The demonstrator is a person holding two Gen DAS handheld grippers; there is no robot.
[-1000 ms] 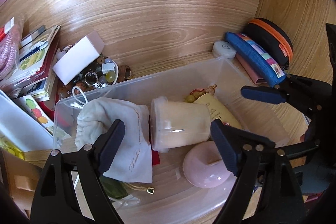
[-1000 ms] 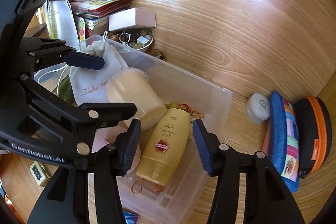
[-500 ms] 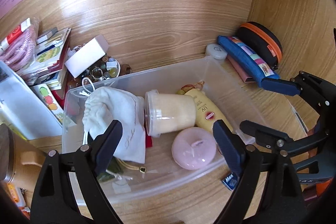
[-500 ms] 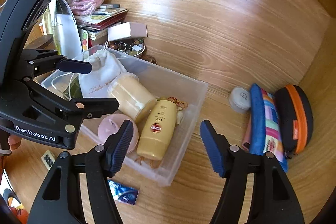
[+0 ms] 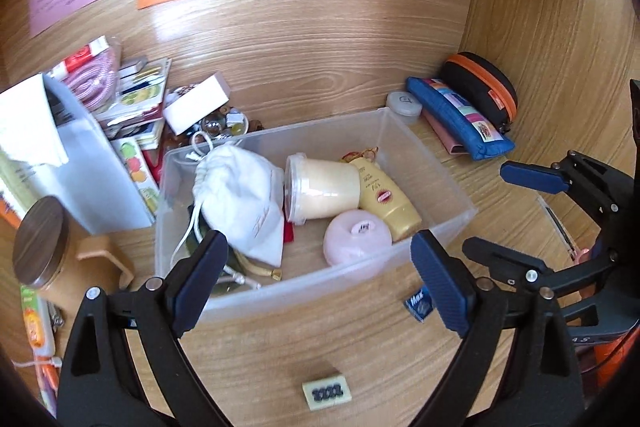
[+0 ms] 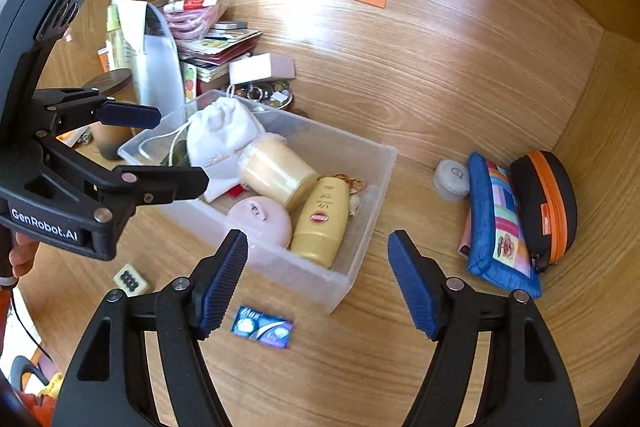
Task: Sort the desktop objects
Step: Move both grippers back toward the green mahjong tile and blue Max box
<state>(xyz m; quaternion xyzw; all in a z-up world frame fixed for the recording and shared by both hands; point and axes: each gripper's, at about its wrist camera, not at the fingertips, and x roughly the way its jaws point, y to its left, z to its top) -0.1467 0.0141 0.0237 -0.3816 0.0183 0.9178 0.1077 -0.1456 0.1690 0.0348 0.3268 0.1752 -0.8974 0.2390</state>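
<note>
A clear plastic bin (image 5: 460, 195) (image 6: 376, 187) on the wooden desk holds a white drawstring pouch (image 5: 240, 195) (image 6: 220, 143), a cream jar (image 5: 320, 187) (image 6: 276, 171) on its side, a yellow sunscreen tube (image 5: 384, 195) (image 6: 322, 219) and a pink round case (image 5: 356, 239) (image 6: 260, 221). My left gripper (image 5: 320, 279) (image 6: 156, 151) hangs above the bin's near wall, jaws opening, nothing between them. My right gripper (image 6: 320, 279) is above the bin's near right corner, jaws opening and empty; its pads show at the right of the left wrist view (image 5: 532, 177).
A blue packet (image 6: 262, 327) (image 5: 418, 305) and a mahjong tile (image 5: 327, 393) (image 6: 130, 281) lie in front of the bin. At the right are a white round pot (image 6: 452, 177), a blue patchwork pouch (image 6: 500, 227) and a black-orange case (image 6: 548, 203). Books, a white box (image 5: 196, 103) and a lidded jar (image 5: 38, 243) crowd the left.
Both grippers have pulled back and up from the bin, so more desk shows. Both jaw pairs stand wider. The yellow tube lies in the bin, free of the right gripper.
</note>
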